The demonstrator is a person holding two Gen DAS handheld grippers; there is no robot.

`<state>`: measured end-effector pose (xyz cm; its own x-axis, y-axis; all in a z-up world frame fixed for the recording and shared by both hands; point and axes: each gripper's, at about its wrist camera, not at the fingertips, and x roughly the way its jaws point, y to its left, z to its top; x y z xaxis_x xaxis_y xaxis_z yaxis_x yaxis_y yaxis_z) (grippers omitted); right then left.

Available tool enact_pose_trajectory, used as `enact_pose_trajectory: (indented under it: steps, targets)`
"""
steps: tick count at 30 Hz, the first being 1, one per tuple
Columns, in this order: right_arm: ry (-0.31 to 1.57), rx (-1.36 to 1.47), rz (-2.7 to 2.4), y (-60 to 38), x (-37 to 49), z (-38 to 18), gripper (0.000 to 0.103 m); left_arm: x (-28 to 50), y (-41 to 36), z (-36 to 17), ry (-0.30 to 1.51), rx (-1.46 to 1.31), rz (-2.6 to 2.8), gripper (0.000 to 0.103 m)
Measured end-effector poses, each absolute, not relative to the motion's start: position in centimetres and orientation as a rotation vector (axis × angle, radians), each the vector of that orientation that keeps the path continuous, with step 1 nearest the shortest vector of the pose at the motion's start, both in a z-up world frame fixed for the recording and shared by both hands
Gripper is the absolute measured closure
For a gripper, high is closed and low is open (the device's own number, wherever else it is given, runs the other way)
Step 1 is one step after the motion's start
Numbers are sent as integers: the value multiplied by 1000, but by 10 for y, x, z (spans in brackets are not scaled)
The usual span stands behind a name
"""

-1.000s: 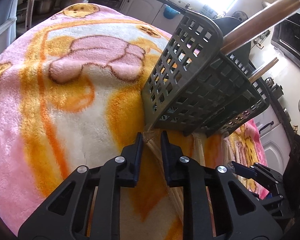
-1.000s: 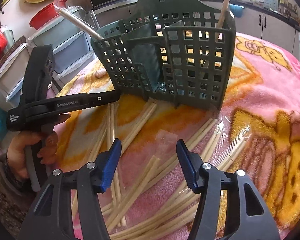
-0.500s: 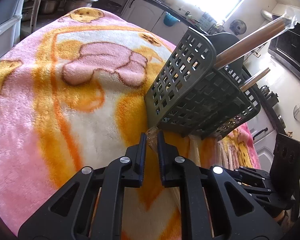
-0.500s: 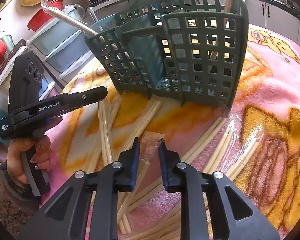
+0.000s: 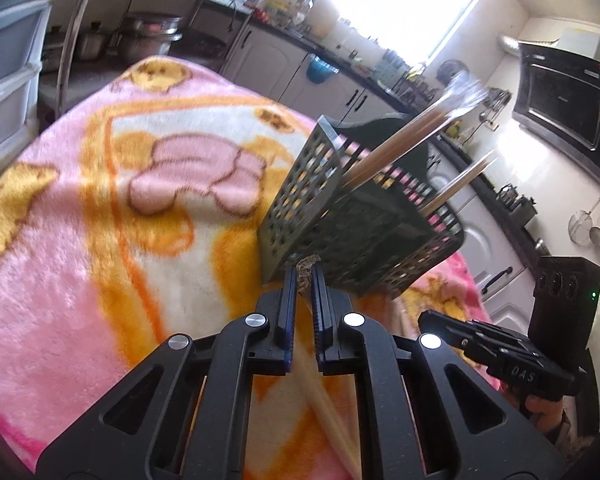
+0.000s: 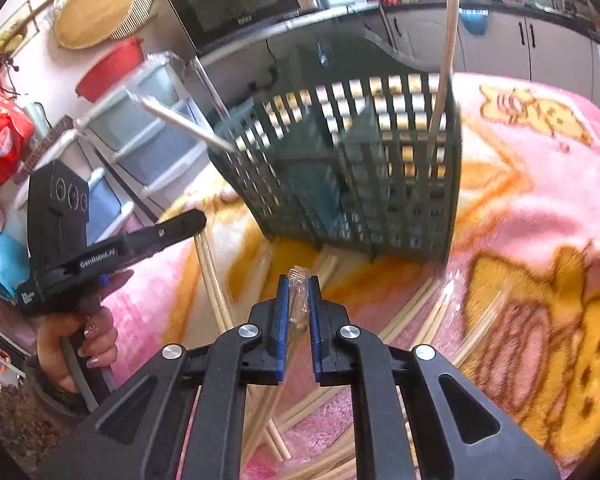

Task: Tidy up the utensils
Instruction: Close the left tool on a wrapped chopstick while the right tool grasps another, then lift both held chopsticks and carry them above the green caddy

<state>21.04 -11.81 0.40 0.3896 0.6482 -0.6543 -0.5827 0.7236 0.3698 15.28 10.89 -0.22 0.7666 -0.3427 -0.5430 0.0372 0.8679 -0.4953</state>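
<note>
A dark green slotted utensil basket [image 5: 352, 220] [image 6: 364, 160] stands on the pink and orange blanket, with wrapped chopstick pairs [image 5: 404, 148] leaning out of it. My left gripper [image 5: 304, 276] is shut on a wrapped chopstick pair [image 5: 332, 412] and holds it off the blanket, just before the basket's base. My right gripper [image 6: 298, 288] is shut on another wrapped chopstick pair [image 6: 298, 300], lifted in front of the basket. Several more wrapped chopsticks [image 6: 420, 312] lie loose on the blanket.
The blanket [image 5: 100, 220] covers a round table. Plastic drawer units [image 6: 148, 136] and a microwave [image 6: 236, 4] stand behind the basket. Kitchen cabinets [image 5: 284, 68] and an oven [image 5: 564, 100] lie beyond the table. The other hand-held gripper shows in each view [image 6: 112, 252] [image 5: 500, 356].
My right gripper closed on a chopstick pair and lifted it. My left gripper tightened on its pair and rose away from the blanket, so the basket looks smaller.
</note>
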Motion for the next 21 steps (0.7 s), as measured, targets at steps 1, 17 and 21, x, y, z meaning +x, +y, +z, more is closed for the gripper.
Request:
enact_pose_trajectory:
  steps: [1,17,21]
  targets:
    - [848,86,780,-120,209,10,95,152,107,2,661,-483,-220,99]
    - [567,94,709,-169,184,81,98,122,84,69,492,-448,-336,100]
    - [525,106,672,-184,179,92,98,120,79,75,477,-441,-358,100]
